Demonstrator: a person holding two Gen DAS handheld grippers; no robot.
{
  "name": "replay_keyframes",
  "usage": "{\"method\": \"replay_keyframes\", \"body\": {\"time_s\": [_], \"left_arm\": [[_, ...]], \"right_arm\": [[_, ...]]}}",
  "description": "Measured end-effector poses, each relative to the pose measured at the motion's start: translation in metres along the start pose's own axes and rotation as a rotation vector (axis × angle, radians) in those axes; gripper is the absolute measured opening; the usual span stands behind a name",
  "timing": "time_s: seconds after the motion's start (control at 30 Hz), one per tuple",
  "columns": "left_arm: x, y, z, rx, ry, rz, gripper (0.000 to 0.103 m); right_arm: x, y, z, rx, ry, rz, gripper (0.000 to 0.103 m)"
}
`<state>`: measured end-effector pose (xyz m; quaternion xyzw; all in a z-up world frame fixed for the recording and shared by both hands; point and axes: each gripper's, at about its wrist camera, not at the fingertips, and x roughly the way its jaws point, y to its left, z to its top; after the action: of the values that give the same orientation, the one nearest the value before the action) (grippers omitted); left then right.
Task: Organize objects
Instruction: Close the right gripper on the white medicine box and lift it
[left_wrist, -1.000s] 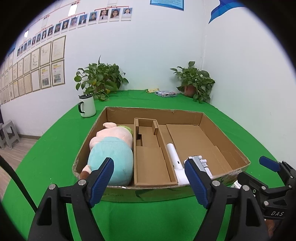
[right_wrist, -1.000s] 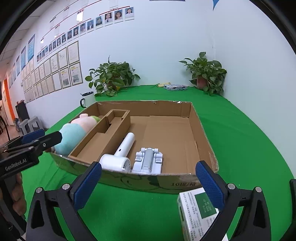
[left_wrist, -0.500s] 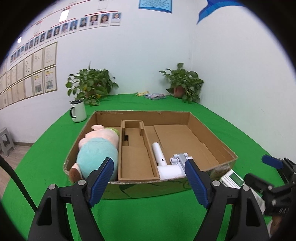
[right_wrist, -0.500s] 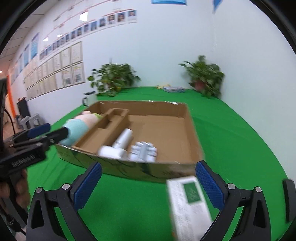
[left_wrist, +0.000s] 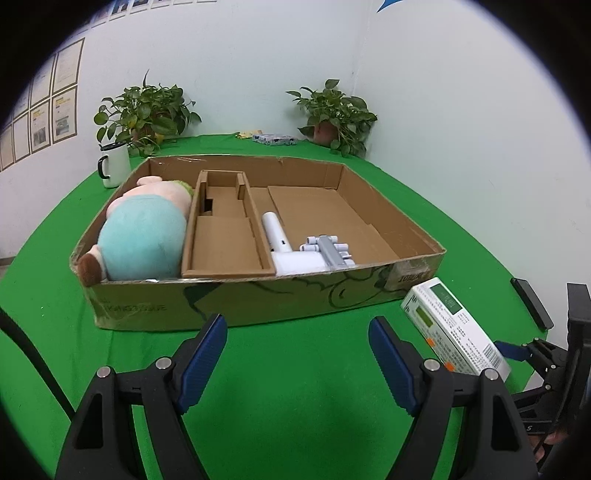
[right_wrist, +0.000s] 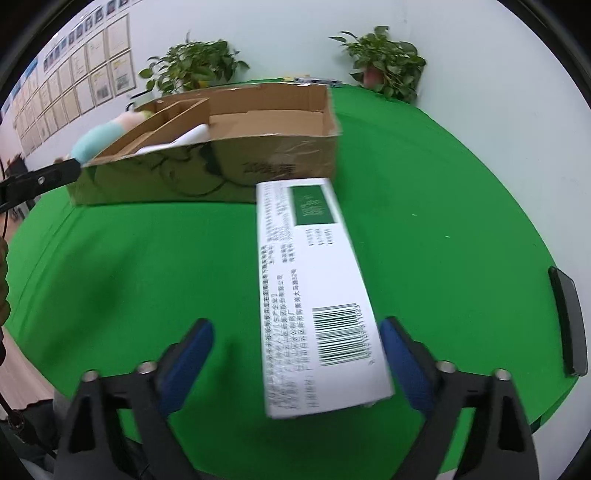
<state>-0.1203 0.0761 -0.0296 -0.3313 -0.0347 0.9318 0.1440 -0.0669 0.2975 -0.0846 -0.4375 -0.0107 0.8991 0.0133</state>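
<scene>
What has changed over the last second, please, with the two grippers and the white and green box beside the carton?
The right gripper has come down and forward, so the white and green box now lies between its open fingers, not yet gripped. The left gripper has drawn back from the cardboard carton, open and empty. The plush toy, white tube and grey part lie in the carton as before.

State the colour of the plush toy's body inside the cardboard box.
Light teal plush toy body, clearest in the left wrist view.
</scene>
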Motion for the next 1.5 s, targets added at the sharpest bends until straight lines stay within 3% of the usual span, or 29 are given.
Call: {"method": "replay_keyframes", "body": {"time_s": [0.07, 0.13, 0.17, 0.2, 0.23, 0.37, 0.57, 0.83, 0.9, 0.97, 1.33, 1.43, 1.5], "left_arm": [[-0.006, 0.009, 0.000, -0.010, -0.003, 0.007, 0.079], [-0.013, 0.021, 0.003, -0.026, -0.009, 0.008, 0.079], [-0.017, 0.027, 0.005, -0.035, -0.010, 0.000, 0.079], [-0.020, 0.031, 0.006, -0.040, -0.005, -0.013, 0.079], [-0.022, 0.035, 0.007, -0.045, 0.006, -0.028, 0.079], [-0.015, 0.039, 0.000, -0.090, 0.064, -0.091, 0.079], [0.019, 0.025, -0.017, -0.182, 0.169, -0.248, 0.079], [0.058, 0.005, -0.030, -0.290, 0.281, -0.409, 0.079], [0.061, 0.003, -0.033, -0.307, 0.289, -0.423, 0.079], [0.064, 0.002, -0.036, -0.320, 0.301, -0.430, 0.079], [0.063, 0.008, -0.051, -0.372, 0.337, -0.457, 0.076], [0.058, 0.011, -0.053, -0.370, 0.324, -0.434, 0.068], [0.054, 0.014, -0.055, -0.367, 0.315, -0.414, 0.055]], "right_arm": [[-0.001, 0.018, -0.002, -0.012, -0.001, 0.042, 0.066], [-0.008, 0.043, -0.001, -0.053, -0.022, 0.142, 0.066], [-0.011, 0.054, -0.001, -0.076, -0.036, 0.166, 0.074], [-0.016, 0.067, -0.001, -0.100, -0.063, 0.189, 0.095], [-0.020, 0.073, -0.001, -0.106, -0.084, 0.207, 0.103], [-0.022, 0.092, 0.000, -0.128, -0.094, 0.278, 0.102], [-0.017, 0.091, -0.001, -0.135, -0.085, 0.207, 0.102], [-0.004, 0.083, 0.010, -0.107, -0.029, 0.214, 0.095], [-0.001, 0.081, 0.012, -0.106, -0.015, 0.227, 0.078], [0.005, 0.081, 0.011, -0.111, 0.005, 0.222, 0.071], [0.008, 0.081, 0.009, -0.013, 0.041, 0.387, 0.066], [0.006, 0.087, 0.008, -0.019, 0.044, 0.388, 0.066], [0.004, 0.089, 0.008, -0.024, 0.045, 0.391, 0.066]]}}
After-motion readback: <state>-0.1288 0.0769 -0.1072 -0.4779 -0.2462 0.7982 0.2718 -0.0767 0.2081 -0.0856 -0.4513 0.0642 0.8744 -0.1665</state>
